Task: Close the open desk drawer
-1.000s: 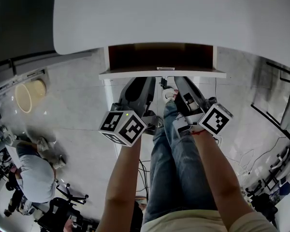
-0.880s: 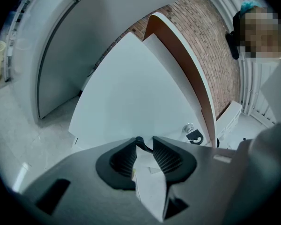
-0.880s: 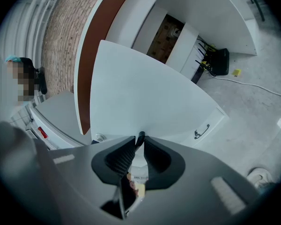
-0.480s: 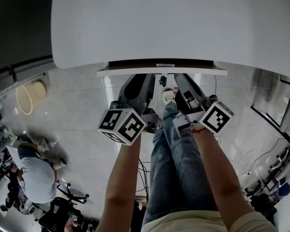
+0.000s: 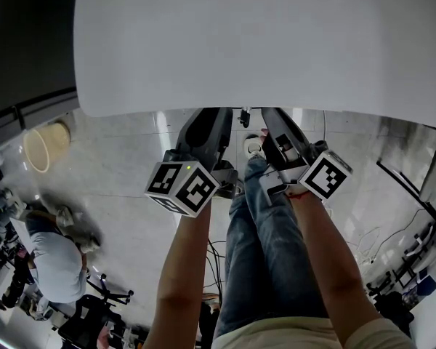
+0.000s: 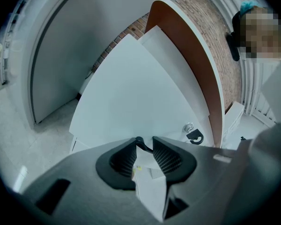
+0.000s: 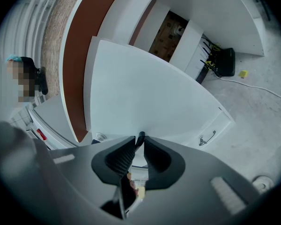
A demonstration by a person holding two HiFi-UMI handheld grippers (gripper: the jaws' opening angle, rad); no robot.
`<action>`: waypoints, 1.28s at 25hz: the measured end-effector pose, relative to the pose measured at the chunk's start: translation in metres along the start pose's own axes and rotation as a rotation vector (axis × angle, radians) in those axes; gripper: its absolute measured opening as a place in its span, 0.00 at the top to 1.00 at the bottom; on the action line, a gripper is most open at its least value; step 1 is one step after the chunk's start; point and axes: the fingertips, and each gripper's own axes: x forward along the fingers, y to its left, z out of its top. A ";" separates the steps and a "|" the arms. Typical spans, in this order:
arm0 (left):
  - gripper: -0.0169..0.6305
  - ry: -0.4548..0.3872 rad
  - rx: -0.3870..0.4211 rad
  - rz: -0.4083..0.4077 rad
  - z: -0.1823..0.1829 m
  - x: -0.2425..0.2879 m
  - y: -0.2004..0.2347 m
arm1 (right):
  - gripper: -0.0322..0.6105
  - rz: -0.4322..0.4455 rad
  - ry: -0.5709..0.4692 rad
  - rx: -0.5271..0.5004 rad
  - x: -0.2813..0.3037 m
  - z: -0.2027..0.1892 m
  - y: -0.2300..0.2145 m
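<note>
The white drawer front [image 6: 131,93] [image 7: 145,93] fills both gripper views, and it sits under the brown underside of the desk [image 6: 196,55] [image 7: 75,55]. My left gripper [image 6: 145,146] is shut on the thin black drawer handle [image 6: 139,141]. Beside it, my right gripper [image 7: 139,144] is shut on the same handle [image 7: 140,136]. In the head view the white desk top [image 5: 261,42] covers the drawer and both sets of fingertips. Only the gripper bodies and their marker cubes [image 5: 183,187] [image 5: 324,174] show below its edge.
A metal lock cylinder [image 6: 191,128] [image 7: 99,137] sits beside the handle. A lower drawer has its own small handle [image 7: 206,138]. My legs in jeans [image 5: 269,246] stand below the grippers. A person [image 5: 54,260] crouches on the floor at left, near a round bin [image 5: 40,145]. A black bag [image 7: 222,60] lies under the desk.
The drawer has slid in under the desk top: its brown inside and white front showed before and are now hidden. Both grippers moved forward with it.
</note>
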 end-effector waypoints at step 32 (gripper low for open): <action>0.79 -0.059 0.005 0.010 0.041 0.041 -0.004 | 0.85 0.041 -0.007 -0.013 0.037 0.041 0.006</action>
